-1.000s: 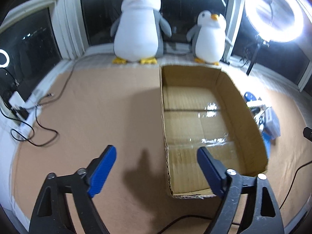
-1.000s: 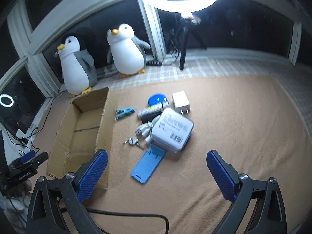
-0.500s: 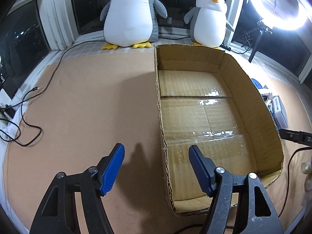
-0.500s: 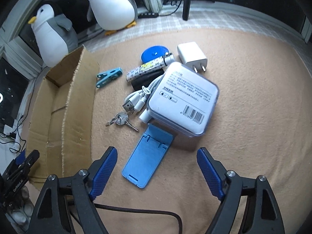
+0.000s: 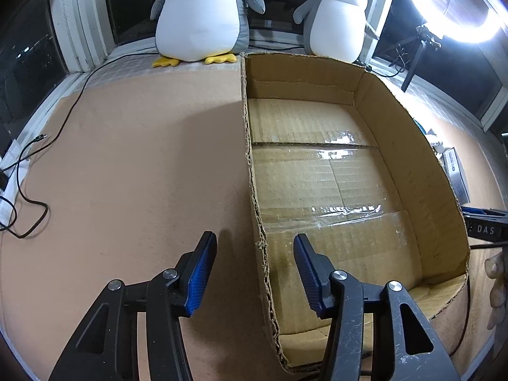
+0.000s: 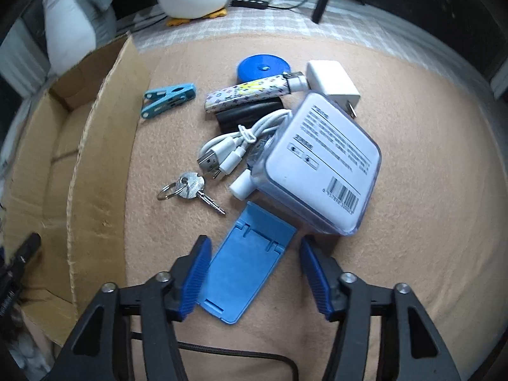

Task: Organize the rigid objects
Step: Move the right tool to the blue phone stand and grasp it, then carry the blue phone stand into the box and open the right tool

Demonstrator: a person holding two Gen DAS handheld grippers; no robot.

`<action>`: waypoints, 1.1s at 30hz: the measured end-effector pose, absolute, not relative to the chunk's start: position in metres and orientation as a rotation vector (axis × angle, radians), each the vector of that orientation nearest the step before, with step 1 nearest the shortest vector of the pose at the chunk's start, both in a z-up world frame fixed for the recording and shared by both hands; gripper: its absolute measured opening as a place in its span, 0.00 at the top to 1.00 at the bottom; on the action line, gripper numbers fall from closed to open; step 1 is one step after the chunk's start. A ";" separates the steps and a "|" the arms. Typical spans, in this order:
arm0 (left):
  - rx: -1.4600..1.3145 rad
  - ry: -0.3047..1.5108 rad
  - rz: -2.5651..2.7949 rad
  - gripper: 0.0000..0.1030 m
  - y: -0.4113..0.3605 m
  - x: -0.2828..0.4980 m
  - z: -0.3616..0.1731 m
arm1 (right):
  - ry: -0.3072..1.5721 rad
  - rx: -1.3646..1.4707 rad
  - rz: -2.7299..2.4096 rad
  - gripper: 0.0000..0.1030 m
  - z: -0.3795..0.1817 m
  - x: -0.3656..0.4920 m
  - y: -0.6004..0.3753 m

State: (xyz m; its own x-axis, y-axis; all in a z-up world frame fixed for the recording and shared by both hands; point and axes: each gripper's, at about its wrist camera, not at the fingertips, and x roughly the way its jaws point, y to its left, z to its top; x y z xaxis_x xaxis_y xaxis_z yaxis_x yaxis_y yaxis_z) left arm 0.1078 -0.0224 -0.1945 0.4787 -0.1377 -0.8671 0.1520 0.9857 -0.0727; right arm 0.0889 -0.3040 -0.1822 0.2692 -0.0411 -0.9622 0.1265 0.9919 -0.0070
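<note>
A flat blue phone stand lies on the tan felt, between the open fingers of my right gripper, which straddles it without touching. Beyond it sit a clear box with a white label, a white USB cable, keys, a patterned lighter, a black bar, a blue disc, a white charger and a blue clothespin. My left gripper is open, astride the left wall of the cardboard box, which holds nothing.
Two plush penguins stand on the sill behind the cardboard box. A ring light on a stand is at the back right. Black cables trail at the left edge. A hand shows at the far right.
My right gripper has come down and forward over the pile, its fingers narrowing around the blue phone stand. My left gripper has moved closer to the box's left wall and narrowed.
</note>
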 end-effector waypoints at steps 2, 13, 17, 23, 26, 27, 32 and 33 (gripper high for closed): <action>0.018 1.061 -0.176 0.49 -0.022 0.108 -0.196 | 1.298 0.051 -0.094 0.58 -0.183 0.091 -0.303; 0.025 1.076 -0.178 0.57 -0.025 0.108 -0.200 | 1.287 0.072 -0.025 0.66 -0.178 0.072 -0.311; 0.026 1.079 -0.182 0.60 -0.026 0.108 -0.200 | 1.269 0.107 -0.031 0.67 -0.177 0.066 -0.313; -0.004 1.092 -0.195 0.65 -0.022 0.110 -0.199 | 1.240 0.115 -0.038 0.67 -0.171 0.066 -0.314; -0.008 1.094 -0.196 0.66 -0.022 0.110 -0.200 | 1.205 0.106 -0.033 0.67 -0.159 0.061 -0.309; -0.007 1.094 -0.196 0.66 -0.022 0.110 -0.199 | 1.193 0.107 -0.028 0.67 -0.155 0.060 -0.308; -0.001 1.094 -0.197 0.68 -0.024 0.111 -0.200 | 1.111 0.118 0.024 0.68 -0.120 0.061 -0.290; 0.000 1.093 -0.198 0.68 -0.024 0.111 -0.200 | 1.097 0.117 0.036 0.68 -0.115 0.062 -0.287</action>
